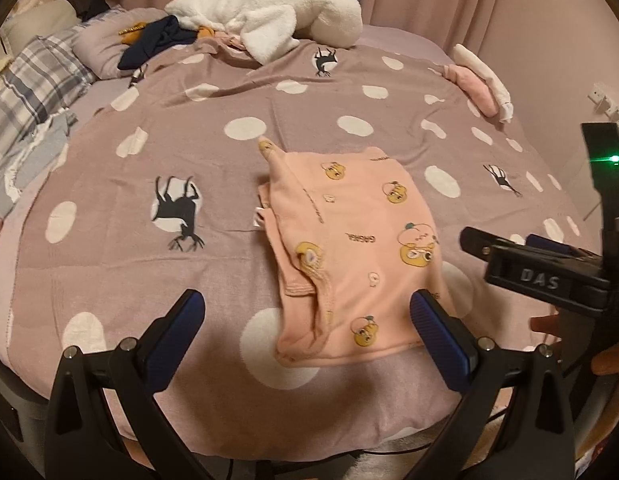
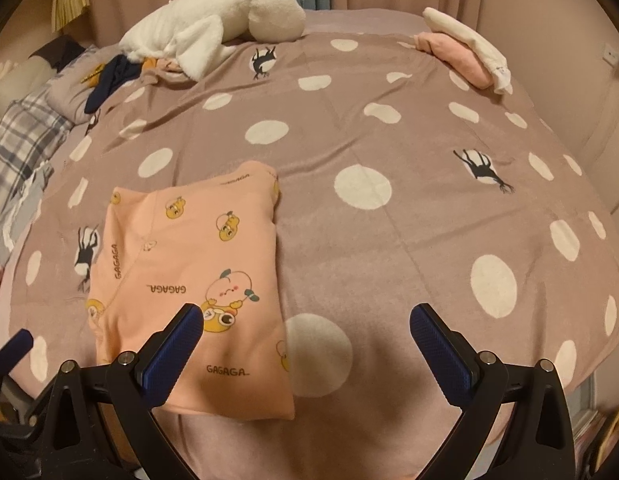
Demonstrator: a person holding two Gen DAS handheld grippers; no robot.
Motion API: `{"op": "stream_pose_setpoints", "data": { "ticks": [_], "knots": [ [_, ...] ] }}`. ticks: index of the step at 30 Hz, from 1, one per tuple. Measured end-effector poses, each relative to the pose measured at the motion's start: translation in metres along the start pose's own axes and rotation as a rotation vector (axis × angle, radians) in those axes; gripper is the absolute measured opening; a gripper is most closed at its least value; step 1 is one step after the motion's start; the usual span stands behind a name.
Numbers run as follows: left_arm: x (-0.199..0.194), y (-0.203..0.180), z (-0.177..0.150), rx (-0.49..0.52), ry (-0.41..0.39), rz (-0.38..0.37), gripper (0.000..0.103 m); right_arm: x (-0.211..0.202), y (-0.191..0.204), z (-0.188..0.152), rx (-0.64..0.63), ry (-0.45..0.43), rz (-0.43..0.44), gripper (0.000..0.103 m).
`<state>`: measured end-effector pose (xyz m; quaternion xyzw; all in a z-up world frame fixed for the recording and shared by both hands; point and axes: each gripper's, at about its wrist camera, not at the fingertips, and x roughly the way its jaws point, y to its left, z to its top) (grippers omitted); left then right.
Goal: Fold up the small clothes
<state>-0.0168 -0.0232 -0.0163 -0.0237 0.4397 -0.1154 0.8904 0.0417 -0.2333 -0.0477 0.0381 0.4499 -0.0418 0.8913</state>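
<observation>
Your folded pink garment (image 2: 189, 276) lies flat on the bed (image 2: 389, 240).
Your left claw (image 1: 307, 320) and right claw (image 2: 305, 334) both gape wide above it, gripping nothing.

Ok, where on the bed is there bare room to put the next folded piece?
Free: the blanket right of the pink garment, and the stretch between it and the pink-and-white stack. Crowded: the far left, with the white plush, dark clothes and plaid pillow.
</observation>
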Motion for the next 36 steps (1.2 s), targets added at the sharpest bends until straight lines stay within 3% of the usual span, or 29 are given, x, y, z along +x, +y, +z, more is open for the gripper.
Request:
{"op": "stream_pose_setpoints", "data": {
  "ticks": [36],
  "knots": [
    [0.005,-0.005,-0.003,0.042,0.012,0.034,0.103,0.010,0.015,-0.001,-0.081,0.034,-0.045,0.102]
  ]
}}
